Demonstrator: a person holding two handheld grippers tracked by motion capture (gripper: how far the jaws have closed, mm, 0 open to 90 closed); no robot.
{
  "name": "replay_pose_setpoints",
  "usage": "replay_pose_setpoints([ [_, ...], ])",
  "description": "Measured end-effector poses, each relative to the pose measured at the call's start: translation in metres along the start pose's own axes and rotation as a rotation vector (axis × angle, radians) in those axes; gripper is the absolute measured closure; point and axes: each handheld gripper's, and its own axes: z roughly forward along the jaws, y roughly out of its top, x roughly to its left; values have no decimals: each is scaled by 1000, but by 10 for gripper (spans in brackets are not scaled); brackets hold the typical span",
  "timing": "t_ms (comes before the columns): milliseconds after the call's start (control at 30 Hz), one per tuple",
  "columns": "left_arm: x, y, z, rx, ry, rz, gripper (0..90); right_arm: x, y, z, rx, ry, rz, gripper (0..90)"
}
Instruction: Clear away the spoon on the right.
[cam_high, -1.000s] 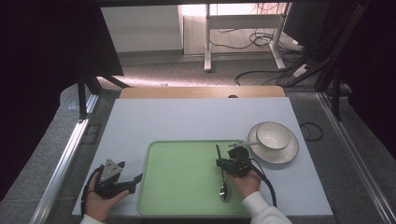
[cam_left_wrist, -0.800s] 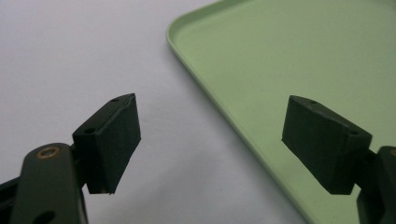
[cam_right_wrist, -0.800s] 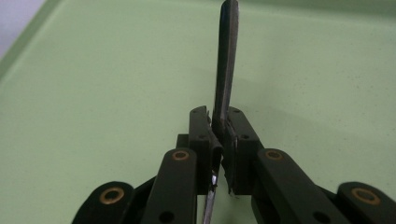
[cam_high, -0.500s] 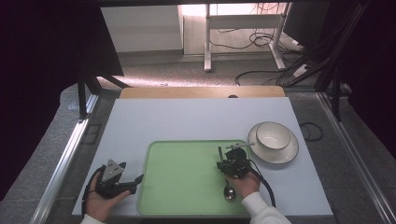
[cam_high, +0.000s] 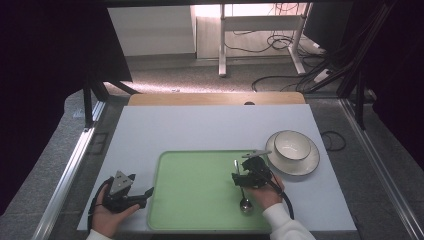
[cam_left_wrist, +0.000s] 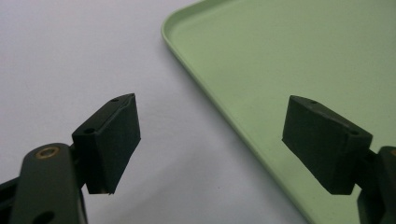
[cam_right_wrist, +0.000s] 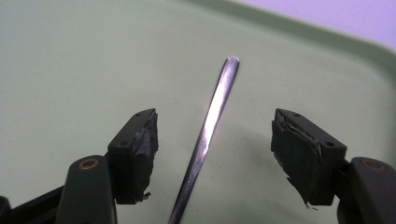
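A metal spoon (cam_high: 245, 204) lies on the green tray (cam_high: 200, 190), its bowl toward the near edge. My right gripper (cam_high: 240, 176) stands over the handle. In the right gripper view the handle (cam_right_wrist: 212, 116) runs up between the pads without touching either one. These jaws have just been opening, and my right gripper (cam_right_wrist: 215, 144) is open around the handle. My left gripper (cam_high: 149, 194) rests on the white table at the tray's left edge. In the left gripper view my left gripper (cam_left_wrist: 210, 140) is open with nothing between its pads, beside the tray's rim (cam_left_wrist: 205, 79).
A white bowl (cam_high: 292, 145) sits on a white saucer (cam_high: 310, 162) to the right of the tray, close to my right hand. The white tabletop (cam_high: 210, 130) stretches behind the tray to a wooden strip. Cables and desk legs lie on the floor beyond.
The right gripper's jaws have spread apart from the spoon handle, and the spoon's bowl has shifted slightly right on the tray. Both hands stay where they were.
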Motion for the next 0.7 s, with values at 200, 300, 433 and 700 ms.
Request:
replay_pose_setpoints([
  [200, 1, 0, -1, -8, 6, -4, 187, -6, 2, -9, -57, 51, -10, 315],
  [300, 1, 1, -2, -13, 8, -6, 187, -8, 4, -16, -91, 92, -28, 316],
  [433, 1, 1, -3, -20, 15, -7, 187, -14, 3, -30, -168, 133, -72, 319],
  [700, 3, 0, -4, -24, 20, -15, 187, -32, -12, -58, -255, 145, -106, 322],
])
